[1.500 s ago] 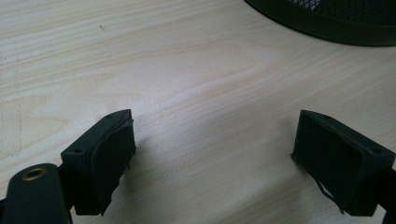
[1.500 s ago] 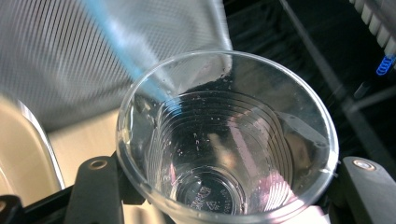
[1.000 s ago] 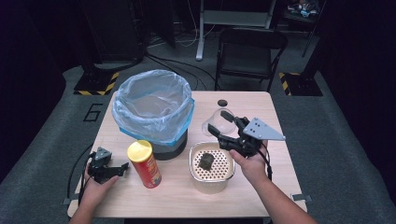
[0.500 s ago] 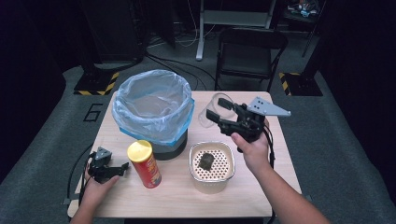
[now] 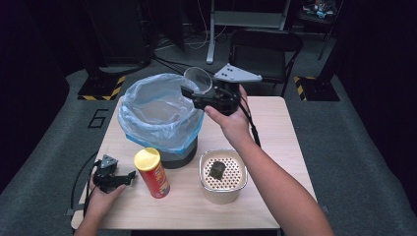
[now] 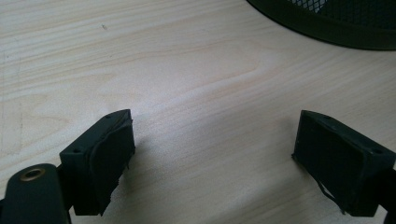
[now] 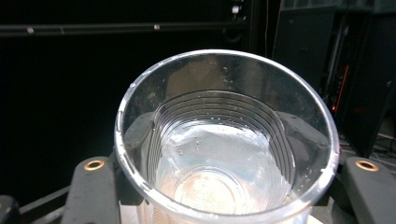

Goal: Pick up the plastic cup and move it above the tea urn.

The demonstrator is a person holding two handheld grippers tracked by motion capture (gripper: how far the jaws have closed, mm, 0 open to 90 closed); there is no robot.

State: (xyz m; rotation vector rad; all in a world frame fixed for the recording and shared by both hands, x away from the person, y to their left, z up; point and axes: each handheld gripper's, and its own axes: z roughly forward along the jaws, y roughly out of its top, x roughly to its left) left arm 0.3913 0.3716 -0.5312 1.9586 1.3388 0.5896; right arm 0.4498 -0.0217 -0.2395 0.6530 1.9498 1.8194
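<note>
- The right gripper [image 5: 189, 93] holds a clear plastic cup [image 5: 197, 78], its jaws about half open and pressed on the cup's two sides; the log-free look along the jaws shows the cup [image 7: 224, 140] upright and empty between them.
- The cup hangs in the air just over the right rim of the bin [image 5: 162, 150] lined with a blue bag [image 5: 147, 123].
- The left gripper [image 5: 129, 175] rests on the worktop [image 5: 275, 128], its jaws wide apart with nothing between them.
- A red can [image 5: 152, 172] and a white basket [image 5: 222, 191] stand in front of the bin.
</note>
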